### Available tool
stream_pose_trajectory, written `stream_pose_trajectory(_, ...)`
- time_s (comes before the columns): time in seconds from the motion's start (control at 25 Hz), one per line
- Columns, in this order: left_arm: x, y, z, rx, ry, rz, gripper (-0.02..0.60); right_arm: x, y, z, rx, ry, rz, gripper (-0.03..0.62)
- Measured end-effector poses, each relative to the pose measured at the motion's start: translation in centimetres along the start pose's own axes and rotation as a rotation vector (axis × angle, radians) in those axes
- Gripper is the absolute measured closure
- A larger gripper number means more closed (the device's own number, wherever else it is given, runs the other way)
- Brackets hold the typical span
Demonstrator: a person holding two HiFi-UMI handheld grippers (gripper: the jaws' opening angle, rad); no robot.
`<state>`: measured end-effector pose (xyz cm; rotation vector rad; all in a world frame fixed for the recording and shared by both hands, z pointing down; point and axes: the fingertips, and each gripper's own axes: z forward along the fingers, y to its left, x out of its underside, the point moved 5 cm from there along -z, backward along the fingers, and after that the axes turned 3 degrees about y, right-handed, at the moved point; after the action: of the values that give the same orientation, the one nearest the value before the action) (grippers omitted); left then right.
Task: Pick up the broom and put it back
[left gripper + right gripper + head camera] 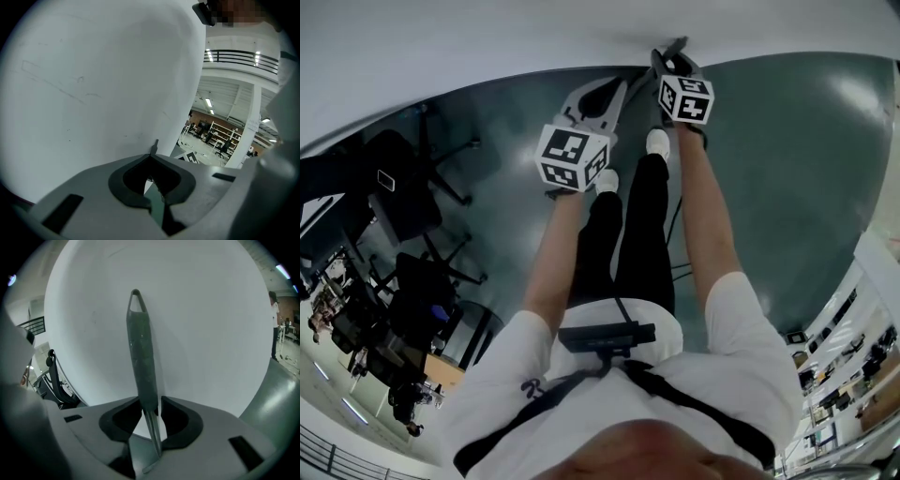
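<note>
1. A plain white wall (487, 37) fills the space ahead of you, and both tool cameras look straight onto it.
2. You stand on a dark green floor (787, 169) that meets the wall just past your white shoes.
3. A cluster of black office chairs (403, 202) stands well off to your left, apart from everything you are handling.
4. Your right tool (151, 401) is held out nearest the wall. Its jaws are closed onto the broom handle (140, 348), with one pad pressed against each side of the shaft.
5. Your left tool (152, 154) is beside and a little behind the right one. Its jaw tips are brought together and it grips nothing. Through the small gap between the pads you see only wall and a sliver of floor.
6. The broom handle is a grey-green grip that rises from the right tool's jaws, nearly upright with a slight lean to the left in that view. It sits close in front of the wall, but you cannot tell whether it touches.
7. Each tool carries a marker cube (572, 155).
8. A small hanging loop (136, 298) caps the top of the handle.
</note>
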<state>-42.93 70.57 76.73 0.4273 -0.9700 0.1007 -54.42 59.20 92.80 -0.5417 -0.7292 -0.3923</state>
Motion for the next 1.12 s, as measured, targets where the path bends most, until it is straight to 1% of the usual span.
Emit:
stream_pose_trajectory(0.08,0.3,-0.1,-0.2,-0.003,0.001,0.001,0.570,0.0,0.1,0.0,0.008,0.005,-0.014,0.493)
stream_pose_trajectory(0.12,0.3,-0.2,-0.4,-0.006,0.001,0.001,0.571,-0.1,0.3,-0.2,0.010,0.010,-0.028,0.496)
stream_pose_trajectory(0.32,0.1,-0.2,-1.7,-0.015,-0.003,-0.004,0.571,0.3,2.6,-2.3,0.025,0.032,-0.111,0.500)
stream_pose_trajectory(0.44,0.4,-0.2,-2.9,-0.039,0.008,0.007,0.571,1.1,4.8,-4.4,0.027,0.038,-0.159,0.500)
stream_pose_trajectory(0.6,0.1,-0.9,-5.6,-0.064,-0.001,-0.016,0.571,1.1,7.6,-8.6,0.046,0.026,-0.170,0.500)
stream_pose_trajectory(0.72,-1.0,-1.6,-7.6,-0.063,-0.026,-0.015,0.571,-0.6,9.3,-12.3,0.070,-0.021,-0.154,0.500)
stream_pose_trajectory(0.88,-3.8,-3.3,-10.3,-0.051,-0.072,0.012,0.571,-4.2,11.3,-18.3,0.115,-0.117,-0.112,0.500)
stream_pose_trajectory(1.12,-8.9,-5.9,-15.4,-0.047,-0.164,0.067,0.571,-10.5,16.1,-26.8,0.121,-0.286,-0.145,0.500)
